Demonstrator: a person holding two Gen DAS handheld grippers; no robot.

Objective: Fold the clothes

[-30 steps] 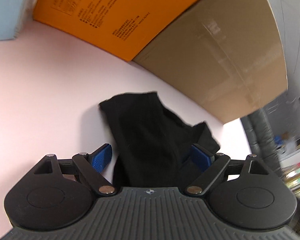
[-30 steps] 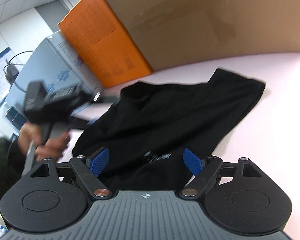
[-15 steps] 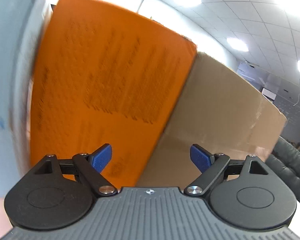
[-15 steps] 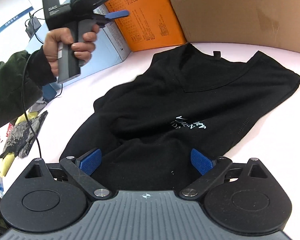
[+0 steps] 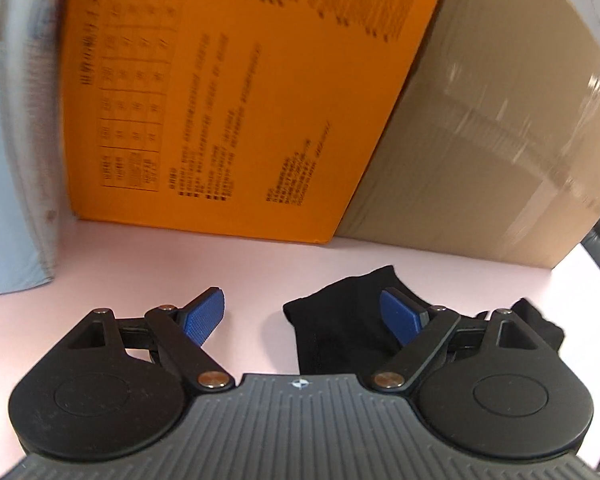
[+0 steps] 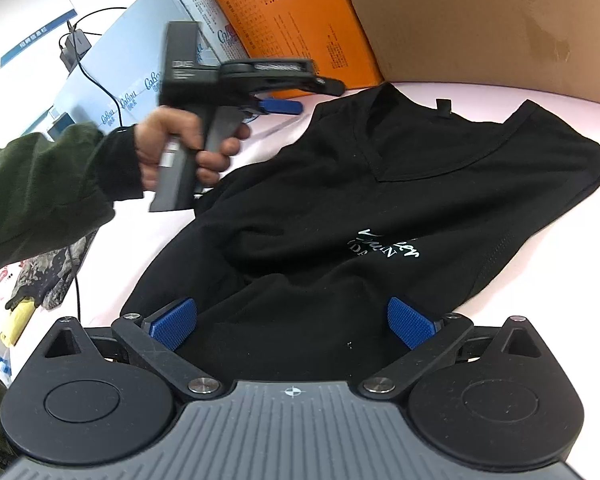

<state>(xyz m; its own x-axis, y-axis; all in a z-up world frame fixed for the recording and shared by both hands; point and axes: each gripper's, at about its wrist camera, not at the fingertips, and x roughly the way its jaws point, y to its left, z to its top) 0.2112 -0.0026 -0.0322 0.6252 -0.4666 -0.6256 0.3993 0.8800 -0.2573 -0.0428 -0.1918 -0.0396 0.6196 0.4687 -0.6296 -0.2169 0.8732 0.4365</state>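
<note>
Black fabric: t-shirt (image 6: 380, 208) lies spread on the pale pink table (image 6: 540, 280), neckline toward the far boxes, white lettering on the chest; one sleeve end (image 5: 340, 320) shows in the left wrist view, flat on the table.

Change, left wrist view: half a second ago it showed only the boxes and ceiling; now the table and the sleeve end are back in sight at near right. A second ago much more of the shirt lay between the fingers.

Change, right wrist view: the shirt now lies flatter and fills more of the frame than a second ago; the person's hand (image 6: 180, 152) with the other tool sits lower than half a second ago, beside the shirt's left edge.

Left gripper (image 5: 302, 318): jaws have just been closing, though a clear gap remains; bare table lies between them. The right blue pad (image 5: 400, 316) stands over the sleeve end; contact cannot be told. Nothing pinched.

Right gripper (image 6: 292, 322): jaws have just been opening and are spread wide. Near hem of the shirt lies between the pads (image 6: 172, 322), not squeezed.

Far side: orange box (image 5: 220, 100) and brown cardboard box (image 5: 500, 140) touch side by side; a light blue box (image 6: 140, 60) stands to their left.

Left arm: dark green sleeve (image 6: 40, 192).
</note>
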